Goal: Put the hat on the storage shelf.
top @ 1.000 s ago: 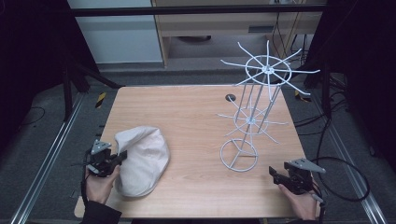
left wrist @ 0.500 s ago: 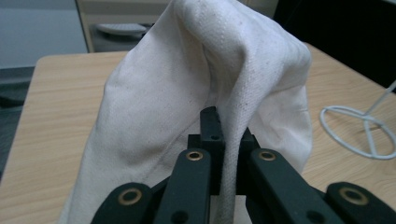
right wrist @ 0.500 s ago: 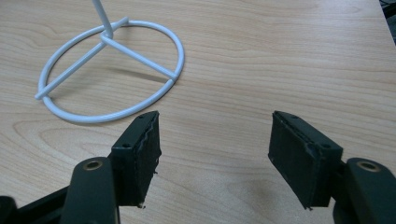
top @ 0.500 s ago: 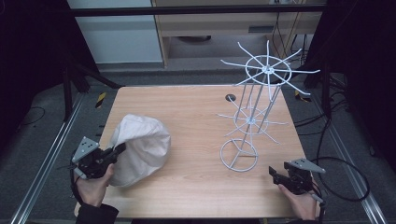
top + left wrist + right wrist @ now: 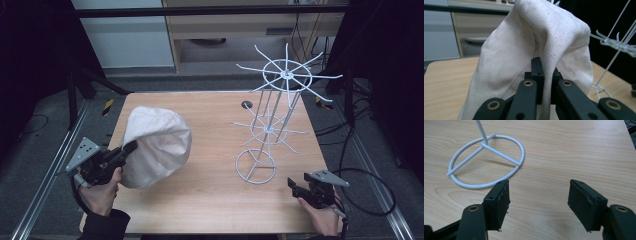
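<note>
Cream canvas cap hangs bunched from my left claw, jaws pinched tight on a fold of its fabric, lifted off the wooden table at about 8 o'clock. White wire rack stands at roughly 3 o'clock from the cap, hooks well apart from it. My right claw sits open and empty near the rack's ring base, so it's closer.

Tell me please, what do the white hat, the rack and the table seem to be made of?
The white hat looks like cotton canvas, matte: a fine woven grain shows, and it folds softly. The rack seems thin metal wire with a glossy white coating, judging by its slim, stiff rods. The table shows a pale wood grain with a smooth finish; it may be laminate.
</note>
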### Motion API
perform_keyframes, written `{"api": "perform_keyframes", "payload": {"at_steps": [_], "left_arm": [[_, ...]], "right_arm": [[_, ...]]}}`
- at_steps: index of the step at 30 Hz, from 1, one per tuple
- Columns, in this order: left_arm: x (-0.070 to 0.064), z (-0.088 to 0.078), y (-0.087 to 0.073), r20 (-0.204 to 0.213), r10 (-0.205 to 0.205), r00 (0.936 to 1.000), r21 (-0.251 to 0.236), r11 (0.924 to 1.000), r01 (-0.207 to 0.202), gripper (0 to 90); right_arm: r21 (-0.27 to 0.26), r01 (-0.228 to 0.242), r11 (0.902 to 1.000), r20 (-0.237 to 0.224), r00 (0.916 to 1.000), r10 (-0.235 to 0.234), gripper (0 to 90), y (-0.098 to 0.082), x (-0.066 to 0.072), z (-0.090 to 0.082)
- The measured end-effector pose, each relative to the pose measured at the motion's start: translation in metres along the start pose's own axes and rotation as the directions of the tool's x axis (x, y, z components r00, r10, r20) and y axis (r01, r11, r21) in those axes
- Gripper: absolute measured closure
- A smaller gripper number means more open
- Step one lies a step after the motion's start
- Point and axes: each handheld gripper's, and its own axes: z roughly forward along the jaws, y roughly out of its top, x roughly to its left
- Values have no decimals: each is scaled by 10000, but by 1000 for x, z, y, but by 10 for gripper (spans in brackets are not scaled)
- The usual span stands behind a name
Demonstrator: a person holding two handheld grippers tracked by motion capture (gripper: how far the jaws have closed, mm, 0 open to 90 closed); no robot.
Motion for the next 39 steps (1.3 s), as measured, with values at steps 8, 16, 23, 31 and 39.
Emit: {"api": "perform_keyframes", "payload": {"at_steps": [8,16,23,31,39], "left_arm": [[-3,1,14,228,-130,9997,-807,9966,148,888],[-13,8,31,702,-189,9974,-1586,9869,299,888],[-24,12,52,1255,-217,9919,-2422,9688,518,888],[-38,18,70,1696,-66,9855,-2919,9548,566,887],[-50,20,86,2145,44,9767,-3424,9369,710,887]], "right_arm": [[-34,100,9999,-36,9999,-100,335,0,0,0],[-95,138,9999,-80,9999,-139,332,0,1,-1],[-137,147,9998,-121,9998,-149,332,1,2,-1],[-145,253,9996,-78,9996,-254,327,1,2,0],[-169,322,9993,-64,9995,-324,324,1,2,0]]}}
